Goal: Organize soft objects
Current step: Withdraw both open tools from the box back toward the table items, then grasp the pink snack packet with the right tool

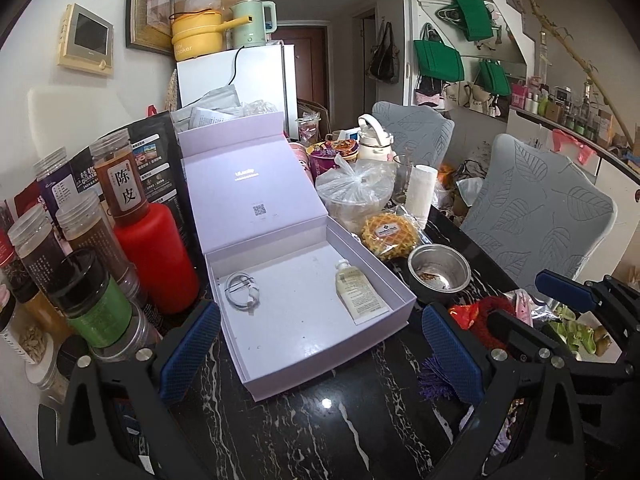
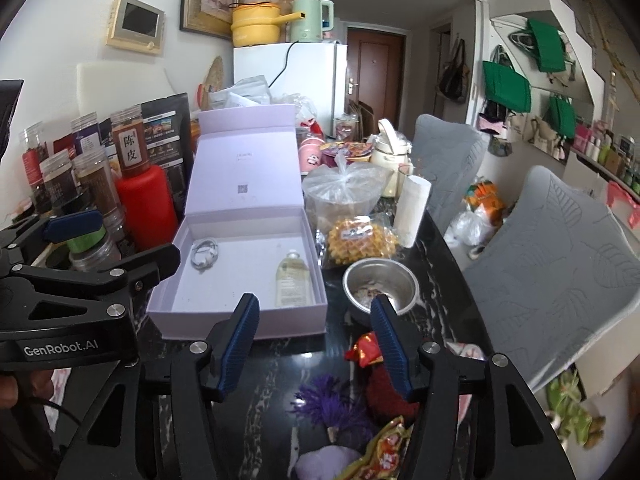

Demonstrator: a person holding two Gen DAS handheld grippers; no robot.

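Note:
An open lilac box (image 1: pixel 256 364) (image 2: pixel 240 326) sits on the black marble table, holding a coiled white cable (image 1: pixel 243 292) (image 2: pixel 205 254) and a lotion tube (image 1: pixel 360 292) (image 2: pixel 292 280). My left gripper (image 1: pixel 320 350) is open and empty in front of the box. My right gripper (image 2: pixel 314 344) is open and empty above a purple fuzzy ball (image 2: pixel 334 400) (image 1: pixel 434 378), a red knitted item (image 2: pixel 382 394) (image 1: pixel 490 316), a red snack packet (image 2: pixel 366 350) and a lilac soft object (image 2: pixel 326 462).
Jars and a red bottle (image 1: pixel 154 256) crowd the left. A steel bowl (image 1: pixel 438 270) (image 2: pixel 380 284), a waffle pack (image 1: pixel 390 234) (image 2: pixel 358 238) and a bagged container (image 2: pixel 344 196) stand right of the box. Grey chairs (image 2: pixel 560 264) line the right.

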